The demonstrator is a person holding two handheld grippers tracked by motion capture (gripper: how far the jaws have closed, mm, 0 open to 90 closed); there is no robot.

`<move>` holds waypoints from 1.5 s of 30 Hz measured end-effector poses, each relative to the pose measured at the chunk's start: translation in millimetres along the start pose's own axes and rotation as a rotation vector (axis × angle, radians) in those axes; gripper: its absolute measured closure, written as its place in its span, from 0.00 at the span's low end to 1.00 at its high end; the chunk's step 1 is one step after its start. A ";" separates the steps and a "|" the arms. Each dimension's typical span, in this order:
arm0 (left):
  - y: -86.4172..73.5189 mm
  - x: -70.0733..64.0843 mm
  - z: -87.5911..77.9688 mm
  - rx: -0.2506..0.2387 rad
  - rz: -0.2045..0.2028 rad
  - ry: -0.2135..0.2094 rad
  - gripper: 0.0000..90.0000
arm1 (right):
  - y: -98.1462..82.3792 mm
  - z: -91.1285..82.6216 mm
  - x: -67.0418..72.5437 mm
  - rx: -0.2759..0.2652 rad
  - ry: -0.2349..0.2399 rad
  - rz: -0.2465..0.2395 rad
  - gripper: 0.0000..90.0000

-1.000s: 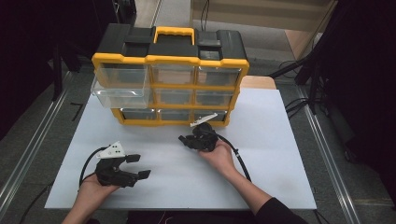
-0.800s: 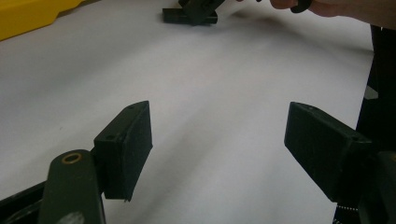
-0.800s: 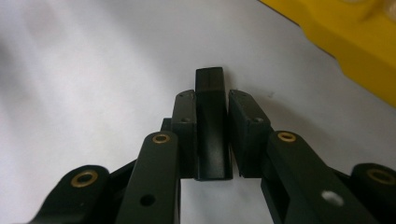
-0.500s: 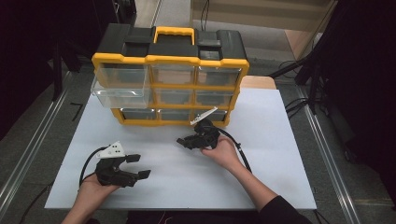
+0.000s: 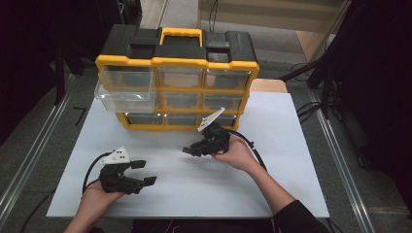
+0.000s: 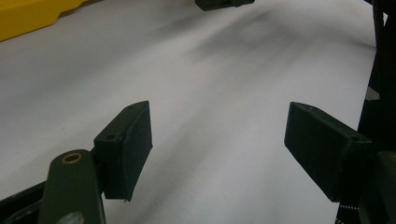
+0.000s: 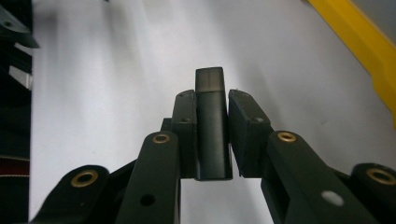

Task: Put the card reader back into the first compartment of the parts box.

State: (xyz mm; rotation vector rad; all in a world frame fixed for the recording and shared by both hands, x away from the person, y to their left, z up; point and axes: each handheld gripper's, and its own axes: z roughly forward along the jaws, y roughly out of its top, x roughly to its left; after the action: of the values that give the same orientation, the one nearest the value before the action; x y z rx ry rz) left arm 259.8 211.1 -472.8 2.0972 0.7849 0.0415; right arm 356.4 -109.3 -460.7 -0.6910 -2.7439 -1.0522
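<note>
So the right gripper (image 7: 212, 135) has a small dark block (image 7: 211, 121) clamped, just in front of the organizer (image 5: 177, 80); its pulled-out drawer (image 5: 127, 92) waits. Left gripper (image 6: 217, 149) gapes empty.

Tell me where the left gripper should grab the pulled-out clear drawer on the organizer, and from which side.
Likely the front wall of the clear drawer, at its top rim, coming from the front, the person's side. It sticks out of the top-left slot of the organizer, so that wall is exposed; it looks thin enough to pinch. The left gripper stands open, resting on the table.
</note>
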 end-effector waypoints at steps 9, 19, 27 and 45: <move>-0.8 0.5 0.2 -0.004 -0.003 -0.004 0.27 | 12.2 -3.4 -0.4 0.035 0.055 -0.046 0.79; -0.6 0.3 0.3 -0.005 -0.002 -0.003 0.27 | 28.3 -15.3 0.1 0.050 0.110 -0.064 0.79; -0.6 0.1 0.1 -0.004 -0.001 -0.006 0.27 | 40.3 -23.7 2.3 0.036 0.122 -0.099 0.79; -0.7 0.2 -0.2 -0.004 -0.001 -0.004 0.27 | 67.3 -49.9 13.6 0.018 0.129 -0.125 0.79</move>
State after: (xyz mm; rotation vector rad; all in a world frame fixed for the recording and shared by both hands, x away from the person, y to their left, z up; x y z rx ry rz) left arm 259.6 211.6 -473.3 2.0928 0.7824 0.0380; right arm 372.7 -93.2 -378.9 -0.4378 -2.7113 -1.0545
